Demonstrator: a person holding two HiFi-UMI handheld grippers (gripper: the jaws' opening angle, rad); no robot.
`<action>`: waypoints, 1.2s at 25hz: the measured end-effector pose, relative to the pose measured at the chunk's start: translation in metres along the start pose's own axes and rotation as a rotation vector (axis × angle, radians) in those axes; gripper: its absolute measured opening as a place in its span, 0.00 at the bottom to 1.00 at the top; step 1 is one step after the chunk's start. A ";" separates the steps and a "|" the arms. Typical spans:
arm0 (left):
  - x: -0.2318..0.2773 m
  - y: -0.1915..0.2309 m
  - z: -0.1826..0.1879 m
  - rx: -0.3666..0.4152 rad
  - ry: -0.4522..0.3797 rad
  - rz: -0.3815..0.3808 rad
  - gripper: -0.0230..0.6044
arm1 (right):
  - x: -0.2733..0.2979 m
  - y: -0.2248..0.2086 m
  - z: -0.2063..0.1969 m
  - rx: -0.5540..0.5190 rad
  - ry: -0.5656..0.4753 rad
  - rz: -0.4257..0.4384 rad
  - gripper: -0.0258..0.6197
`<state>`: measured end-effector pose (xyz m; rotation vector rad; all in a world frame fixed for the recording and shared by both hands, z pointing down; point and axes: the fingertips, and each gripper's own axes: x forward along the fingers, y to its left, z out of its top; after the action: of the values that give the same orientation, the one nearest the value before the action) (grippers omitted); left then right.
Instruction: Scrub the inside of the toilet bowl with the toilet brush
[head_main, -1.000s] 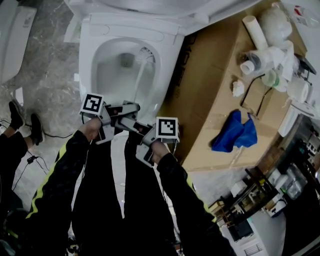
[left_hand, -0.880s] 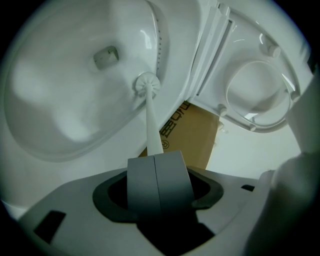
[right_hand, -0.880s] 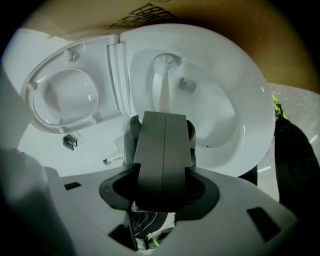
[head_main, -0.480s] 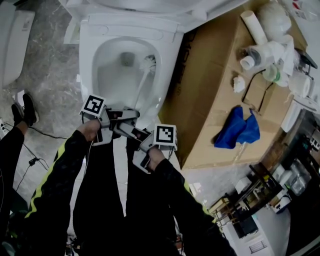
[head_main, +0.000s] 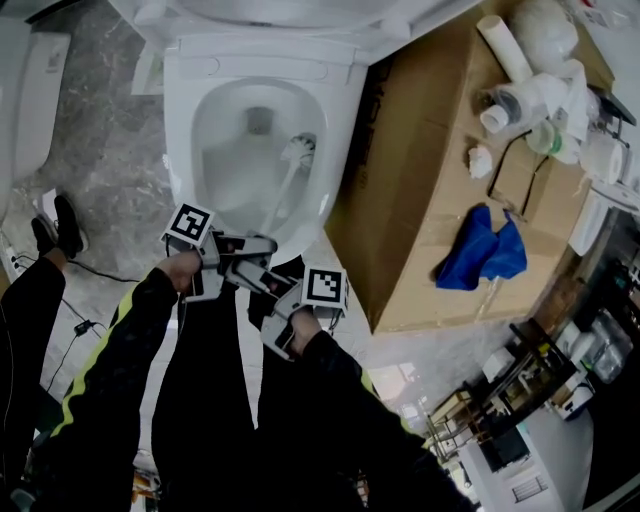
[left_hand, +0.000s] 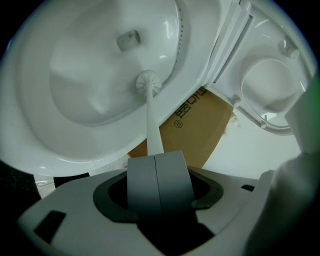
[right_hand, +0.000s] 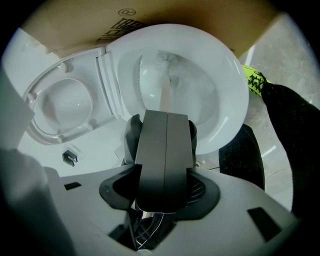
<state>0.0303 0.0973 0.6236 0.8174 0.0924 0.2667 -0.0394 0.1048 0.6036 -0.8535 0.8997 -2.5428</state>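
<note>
On a grey marbled floor (head_main: 100, 110), a white ceramic toilet bowl (head_main: 338, 120) stands with its lid raised beside a brown cardboard box (head_main: 410, 170) that carries a crumpled blue cloth (head_main: 478, 252). The white long-handled toilet brush (head_main: 297, 151) has its bristle head low against the bowl's inner wall (on the side nearest the box). The left gripper (head_main: 262, 246) and right gripper (head_main: 268, 285) are both clamped on the handle's lower end, near the front rim.
</note>
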 end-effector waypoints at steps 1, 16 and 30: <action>-0.001 0.002 -0.004 -0.010 0.005 0.005 0.46 | 0.000 -0.002 -0.004 0.012 -0.002 -0.002 0.34; -0.033 0.033 -0.064 -0.182 0.033 0.148 0.45 | 0.003 -0.020 -0.069 0.233 0.028 0.047 0.34; -0.061 0.031 -0.078 -0.250 -0.027 0.325 0.45 | 0.013 -0.005 -0.093 0.381 0.098 0.129 0.34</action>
<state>-0.0489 0.1559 0.5917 0.5843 -0.0990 0.5623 -0.1077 0.1454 0.5543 -0.5415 0.4520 -2.5391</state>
